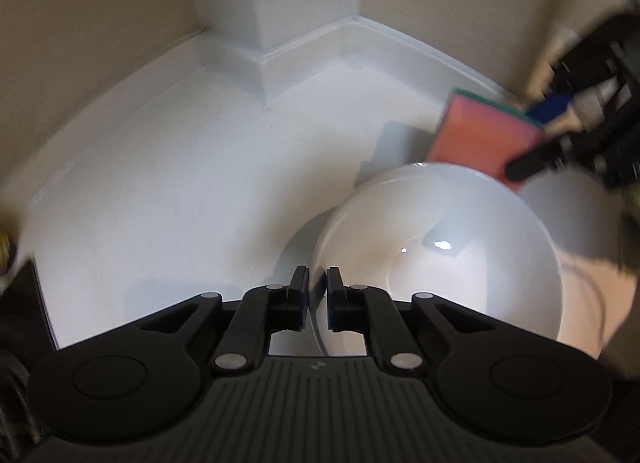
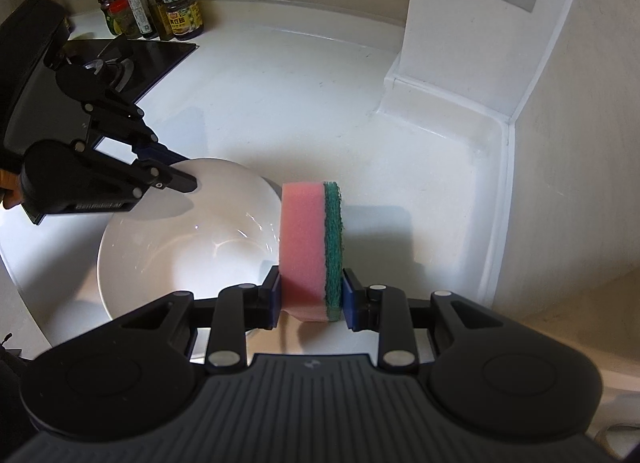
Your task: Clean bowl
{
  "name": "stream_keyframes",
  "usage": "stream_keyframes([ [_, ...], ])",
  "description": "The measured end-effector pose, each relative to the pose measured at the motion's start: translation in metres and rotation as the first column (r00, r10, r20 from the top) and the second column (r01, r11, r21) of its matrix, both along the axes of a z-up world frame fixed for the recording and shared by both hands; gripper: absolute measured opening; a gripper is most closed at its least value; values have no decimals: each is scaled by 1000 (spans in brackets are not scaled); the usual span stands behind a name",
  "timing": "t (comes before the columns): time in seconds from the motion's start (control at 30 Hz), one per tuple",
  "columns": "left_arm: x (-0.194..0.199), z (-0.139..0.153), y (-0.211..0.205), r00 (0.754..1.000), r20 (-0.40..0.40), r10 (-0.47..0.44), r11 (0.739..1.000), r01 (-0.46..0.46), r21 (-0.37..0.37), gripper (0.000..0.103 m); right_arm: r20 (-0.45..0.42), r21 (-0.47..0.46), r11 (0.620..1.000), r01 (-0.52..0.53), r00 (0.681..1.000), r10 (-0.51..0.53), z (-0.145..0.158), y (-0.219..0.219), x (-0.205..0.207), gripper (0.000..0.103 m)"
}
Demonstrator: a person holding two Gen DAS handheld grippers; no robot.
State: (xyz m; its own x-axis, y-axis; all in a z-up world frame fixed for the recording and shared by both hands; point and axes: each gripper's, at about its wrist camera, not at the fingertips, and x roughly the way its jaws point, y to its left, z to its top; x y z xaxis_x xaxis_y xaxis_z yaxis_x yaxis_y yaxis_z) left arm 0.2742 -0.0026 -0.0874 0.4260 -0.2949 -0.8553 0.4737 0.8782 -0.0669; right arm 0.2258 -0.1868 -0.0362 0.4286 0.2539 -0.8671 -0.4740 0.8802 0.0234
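A white bowl (image 1: 440, 263) (image 2: 180, 239) rests on the white counter. My left gripper (image 1: 318, 287) is shut on the bowl's near rim, one finger inside and one outside; in the right wrist view the same gripper (image 2: 182, 173) clamps the far-left rim. My right gripper (image 2: 310, 295) is shut on a pink sponge with a green scouring side (image 2: 310, 239), held upright just right of the bowl and above the counter. From the left wrist view the sponge (image 1: 480, 135) hovers over the bowl's far edge, with the right gripper (image 1: 540, 135) behind it, blurred.
A white column (image 2: 472, 35) stands in the back corner where the counter (image 2: 304, 103) meets beige walls. A black gas stove (image 2: 132, 59) sits at the left, with several sauce bottles and jars (image 2: 156, 11) behind it.
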Motion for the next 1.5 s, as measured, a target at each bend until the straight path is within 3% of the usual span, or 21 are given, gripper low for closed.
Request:
stream_keyframes([
  [0.3,-31,-7,8,998,15,54,999,-54,5,9,-7,27,999,27,1000,-27,-2,-7,-12,26],
  [0.47,-29,-6,1,992,56,-117,990,112,81,9,-14,-46,997,-56,998,56,1,-1,-17,26],
  [0.67,-14,-5,-15,946,63,-318,942,307,134,9,6,-24,999,-22,1000,22,0,4,1,26],
  [0.77,-10,-2,-13,963,63,-261,962,254,104,8,0,-12,1000,-8,1000,8,1,3,4,26],
  [0.9,-27,5,2,993,62,-100,994,97,39,10,-2,10,1000,10,1000,-10,0,-2,1,26],
  [1.0,-43,3,9,998,54,-19,1000,19,11,10,0,24,999,27,1000,-27,-1,-4,-2,26],
  [1.1,-49,-2,7,996,83,-14,1000,12,23,12,2,18,999,29,1000,-29,-2,-5,-9,26],
  [1.33,-38,-4,5,981,91,-172,983,165,75,9,-16,-27,999,-35,999,35,0,-4,-15,26],
  [1.5,-23,-4,-8,926,98,-365,927,352,128,9,15,-43,999,-28,999,29,0,4,1,26],
])
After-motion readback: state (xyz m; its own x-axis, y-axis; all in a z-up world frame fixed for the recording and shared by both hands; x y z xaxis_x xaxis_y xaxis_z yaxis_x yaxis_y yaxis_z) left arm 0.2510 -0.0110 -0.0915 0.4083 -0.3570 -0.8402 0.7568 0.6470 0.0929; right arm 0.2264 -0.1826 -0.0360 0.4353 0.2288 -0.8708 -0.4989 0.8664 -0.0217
